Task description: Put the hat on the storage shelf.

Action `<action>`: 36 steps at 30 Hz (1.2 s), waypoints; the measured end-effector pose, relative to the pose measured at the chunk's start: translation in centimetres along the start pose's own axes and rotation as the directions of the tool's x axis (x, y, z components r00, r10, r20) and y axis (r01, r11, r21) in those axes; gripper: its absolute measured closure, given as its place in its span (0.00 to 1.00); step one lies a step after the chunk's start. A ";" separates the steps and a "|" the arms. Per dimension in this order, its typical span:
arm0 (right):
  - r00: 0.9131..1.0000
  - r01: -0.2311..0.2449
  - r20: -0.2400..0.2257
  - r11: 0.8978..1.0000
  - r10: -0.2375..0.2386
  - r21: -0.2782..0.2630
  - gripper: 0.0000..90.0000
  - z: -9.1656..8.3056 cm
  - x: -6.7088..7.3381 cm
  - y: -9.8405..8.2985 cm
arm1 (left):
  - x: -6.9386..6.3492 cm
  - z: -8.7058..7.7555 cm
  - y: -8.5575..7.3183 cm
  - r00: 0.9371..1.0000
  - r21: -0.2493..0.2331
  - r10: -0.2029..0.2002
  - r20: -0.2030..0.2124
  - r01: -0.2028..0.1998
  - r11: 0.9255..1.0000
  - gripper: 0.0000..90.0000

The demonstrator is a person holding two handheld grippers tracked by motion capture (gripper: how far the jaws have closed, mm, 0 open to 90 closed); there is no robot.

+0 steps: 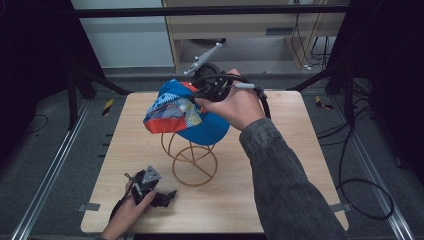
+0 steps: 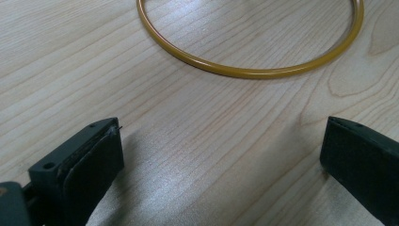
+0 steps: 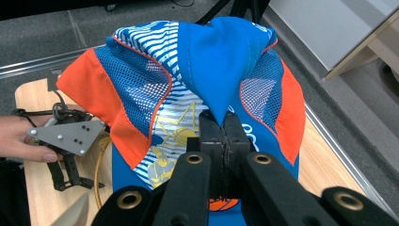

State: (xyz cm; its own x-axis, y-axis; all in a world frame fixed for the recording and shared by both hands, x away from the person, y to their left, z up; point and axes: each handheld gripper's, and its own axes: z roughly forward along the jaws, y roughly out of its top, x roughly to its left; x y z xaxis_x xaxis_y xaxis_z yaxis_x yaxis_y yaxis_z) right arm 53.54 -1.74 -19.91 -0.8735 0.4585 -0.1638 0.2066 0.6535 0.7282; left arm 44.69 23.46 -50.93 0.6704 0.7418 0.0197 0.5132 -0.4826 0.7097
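A blue cap (image 1: 185, 115) with orange mesh panels and a striped print hangs over the top of a gold wire stand (image 1: 192, 160) in the middle of the wooden table (image 1: 280, 150). My right gripper (image 1: 199, 96) is shut on a pinched fold of the cap's blue fabric (image 3: 211, 70), its jaws pressed together (image 3: 225, 127). My left gripper (image 1: 167, 196) rests low on the table at the front left, held by a hand, its jaws wide open (image 2: 221, 155) with bare wood between them. The stand's round base ring (image 2: 249, 70) lies just ahead of it.
Metal rails (image 1: 45, 185) run along the floor on both sides of the table. Black cables (image 1: 360, 165) trail on the floor at the right. A pale cabinet (image 1: 240, 30) stands behind the table, and dark frame legs (image 1: 85, 80) flank its far corners.
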 end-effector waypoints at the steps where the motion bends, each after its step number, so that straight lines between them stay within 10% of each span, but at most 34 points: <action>1: 1.000 0.002 -0.004 1.000 -0.002 0.006 1.00 0.1 0.0 0.0 | 0.0 0.0 0.0 1.000 0.000 0.000 0.000 0.000 1.000 0.00; 36: 0.996 0.065 -0.063 0.996 -0.062 0.062 1.00 3.9 2.5 1.2 | 0.0 0.0 0.0 1.000 -0.001 0.002 0.003 -0.002 1.000 0.00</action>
State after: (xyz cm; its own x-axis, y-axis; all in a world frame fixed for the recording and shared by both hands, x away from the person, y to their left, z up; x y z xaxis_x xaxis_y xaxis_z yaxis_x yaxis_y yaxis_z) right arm 53.27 2.53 -22.04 -0.9106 0.3785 -0.1659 0.1758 0.7182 0.6733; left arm 44.72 23.47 -50.93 0.6732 0.7392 0.0191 0.5113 -0.4839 0.7102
